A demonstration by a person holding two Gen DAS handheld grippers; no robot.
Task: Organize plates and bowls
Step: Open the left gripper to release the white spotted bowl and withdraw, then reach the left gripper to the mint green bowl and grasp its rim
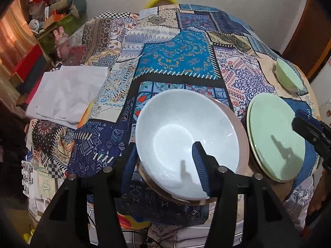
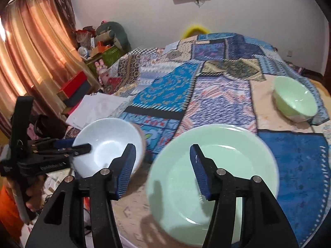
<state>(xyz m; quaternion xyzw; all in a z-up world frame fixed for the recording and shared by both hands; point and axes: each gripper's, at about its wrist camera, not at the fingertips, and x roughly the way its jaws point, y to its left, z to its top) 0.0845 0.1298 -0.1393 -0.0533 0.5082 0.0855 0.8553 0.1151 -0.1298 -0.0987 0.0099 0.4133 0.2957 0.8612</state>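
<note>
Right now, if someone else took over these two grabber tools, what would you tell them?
Left gripper: jaws open, straddling the near rim of the white bowl without gripping it.
Right gripper: jaws open over the near left rim of the green plate, holding nothing.
The white bowl sits nested in a pinkish bowl; the green plate lies beside it on the patchwork cloth.
Done: white bowl stacked.
Left: the green bowl stands alone at the far right, not yet gathered.

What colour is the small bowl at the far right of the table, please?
The small bowl is pale mint green, clearest in the right wrist view.
</note>
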